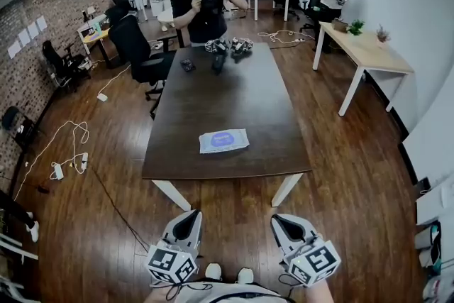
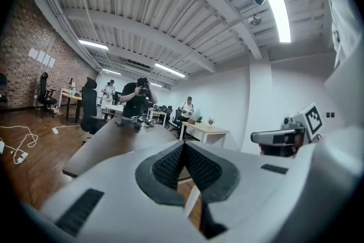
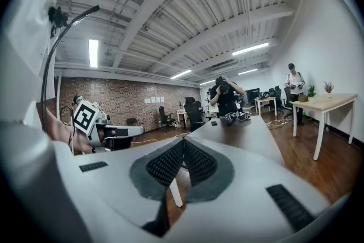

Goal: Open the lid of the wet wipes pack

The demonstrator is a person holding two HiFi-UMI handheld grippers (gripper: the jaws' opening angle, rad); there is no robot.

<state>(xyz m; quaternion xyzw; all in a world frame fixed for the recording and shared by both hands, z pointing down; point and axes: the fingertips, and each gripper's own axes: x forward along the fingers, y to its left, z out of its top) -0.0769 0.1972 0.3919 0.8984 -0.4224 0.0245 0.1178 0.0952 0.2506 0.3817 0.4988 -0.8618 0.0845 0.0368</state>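
Cables (image 1: pixel 69 145) lie loose on the wood floor at far left, with an office chair (image 1: pixel 138 46) beyond them. Left gripper (image 1: pixel 190 218) sits low in the head view, close to the wearer's body and well short of the dark table (image 1: pixel 213 99). Its own view shows the ribbed pads pressed together, clenched on nothing. Wet wipes pack (image 1: pixel 223 140) lies flat on the near half of the table, roughly centred between the two tools and well apart from both. Its blue patch faces up, and the lid looks flat and closed, though it is too small to be sure. Another person (image 1: pixel 206 7) stands at the table's far end, by some small devices. Right gripper (image 1: pixel 285 222) mirrors the left, held low and level near the body, its jaws likewise shut with nothing between them. A light wooden table (image 1: pixel 369 52) stands to the right. By this reading nothing of the task is done: approach, opening of a claw, steadying the pack and lifting the lid all remain.
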